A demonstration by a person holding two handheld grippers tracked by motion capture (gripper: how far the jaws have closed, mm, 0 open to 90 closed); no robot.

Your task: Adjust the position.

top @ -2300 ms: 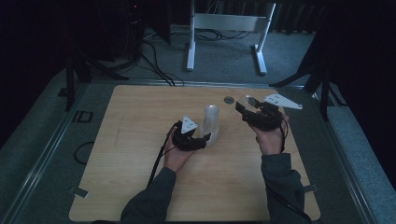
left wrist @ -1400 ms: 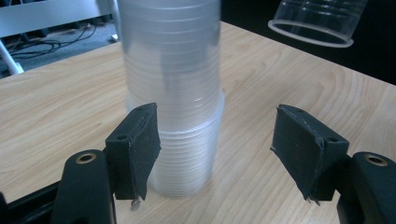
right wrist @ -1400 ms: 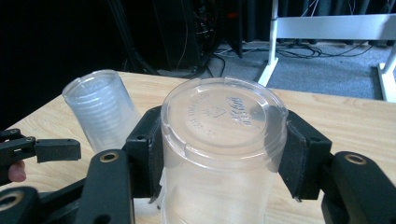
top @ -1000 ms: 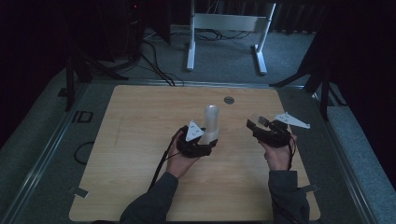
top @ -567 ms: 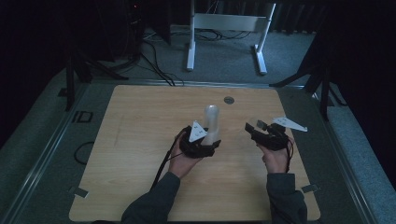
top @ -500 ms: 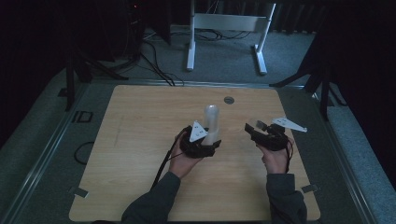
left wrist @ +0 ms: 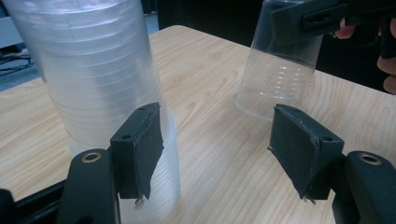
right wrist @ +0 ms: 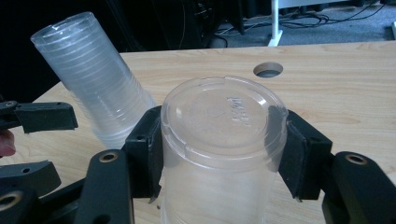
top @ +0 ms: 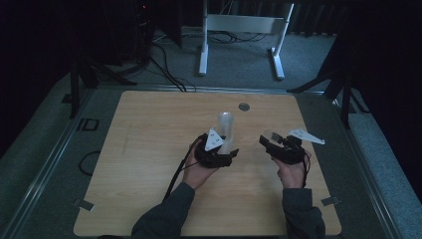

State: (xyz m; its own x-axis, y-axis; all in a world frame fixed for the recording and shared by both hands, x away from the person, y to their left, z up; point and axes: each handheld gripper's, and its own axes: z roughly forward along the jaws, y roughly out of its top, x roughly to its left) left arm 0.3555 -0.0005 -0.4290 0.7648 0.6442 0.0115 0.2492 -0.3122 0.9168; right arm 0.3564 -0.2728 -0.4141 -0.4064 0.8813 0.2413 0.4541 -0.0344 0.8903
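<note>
Since the earlier high view, the right gripper [top: 271,144] has been drawn back from the table's [top: 149,149] far right area toward its right edge, a single upturned clear cup [right wrist: 223,140] clamped between its jaws, apparently separated. The cup stack [top: 225,130] stands near the table's middle, steadied by the left gripper [top: 226,155], whose jaws, just narrowed slightly, stand apart, one pad [left wrist: 140,144] touching the stack's base.

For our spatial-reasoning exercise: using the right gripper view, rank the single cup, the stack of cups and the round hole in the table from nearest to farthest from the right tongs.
1. Single cup: upside down, clamped between the right tongs.
2. Stack of cups: leaning, to the left.
3. Round hole: farther back on the table.
</note>
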